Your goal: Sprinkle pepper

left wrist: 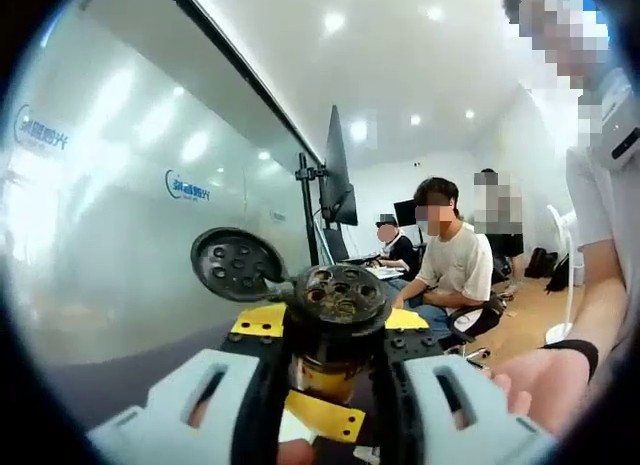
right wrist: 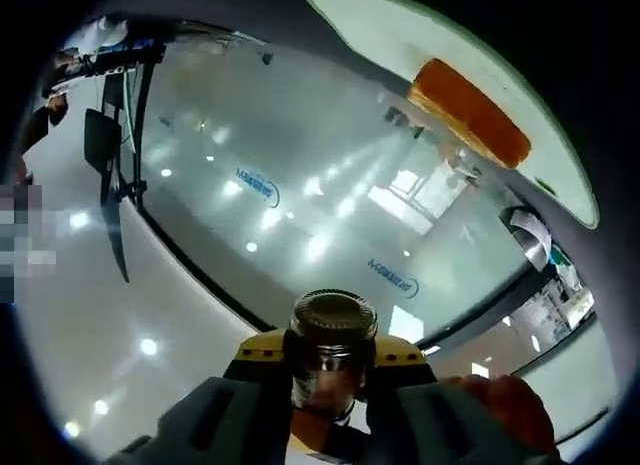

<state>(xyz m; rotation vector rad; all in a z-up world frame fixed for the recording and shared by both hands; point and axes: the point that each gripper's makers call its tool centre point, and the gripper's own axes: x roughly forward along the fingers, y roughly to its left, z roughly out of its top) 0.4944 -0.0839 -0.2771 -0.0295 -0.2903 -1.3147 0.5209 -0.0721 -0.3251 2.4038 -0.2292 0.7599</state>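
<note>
While the left hand-held gripper squeezes a pepper shaker with its flip lid open, the right hand-held gripper squeezes a small jar, turned upside down near a plate. To sprinkle well, I think the holes should point down over the food, with small, gentle shakes.

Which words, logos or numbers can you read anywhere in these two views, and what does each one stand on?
Blue logo with characters on the glass wall, left gripper view: too blurred to read.
Second blue logo further along that glass wall: too blurred to read.
Same blue logos seen in the right gripper view: too blurred to read.
Pepper shaker in the left hand-held gripper: no text visible.
Jar in the right hand-held gripper: no label visible.
</note>
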